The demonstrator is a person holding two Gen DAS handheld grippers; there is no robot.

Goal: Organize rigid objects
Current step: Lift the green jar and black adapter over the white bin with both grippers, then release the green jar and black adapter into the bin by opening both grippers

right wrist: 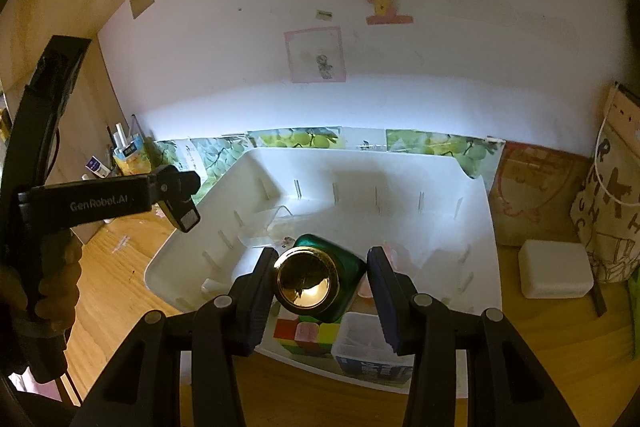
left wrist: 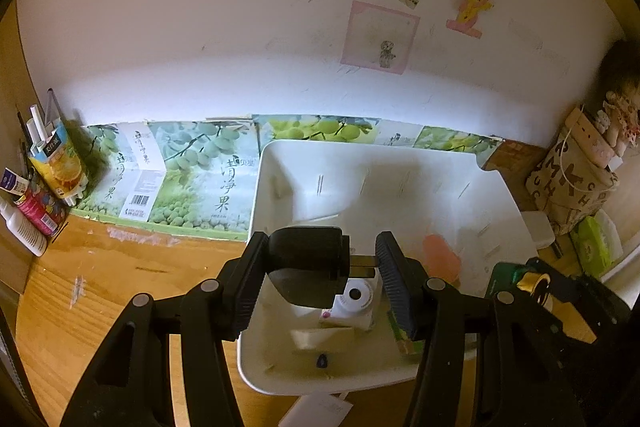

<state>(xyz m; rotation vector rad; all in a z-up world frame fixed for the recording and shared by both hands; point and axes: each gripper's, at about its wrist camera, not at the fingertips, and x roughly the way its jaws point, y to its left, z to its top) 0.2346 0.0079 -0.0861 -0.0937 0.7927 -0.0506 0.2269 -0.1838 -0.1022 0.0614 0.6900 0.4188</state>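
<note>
Wooden desk (left wrist: 100, 279), white wall behind. White bin (right wrist: 400, 179) at centre. Left gripper (left wrist: 320, 275) tilts down over bin, pinching black plug adapter (left wrist: 308, 255) — instant camera (left wrist: 356, 301) beneath. Right gripper (right wrist: 320, 291) angled down, clamping green bottle (right wrist: 324, 275) above puzzle cube (right wrist: 306, 337).

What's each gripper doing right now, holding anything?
Left gripper: shut on a black plug, over the white bin.
Right gripper: shut on a green jar.
</note>
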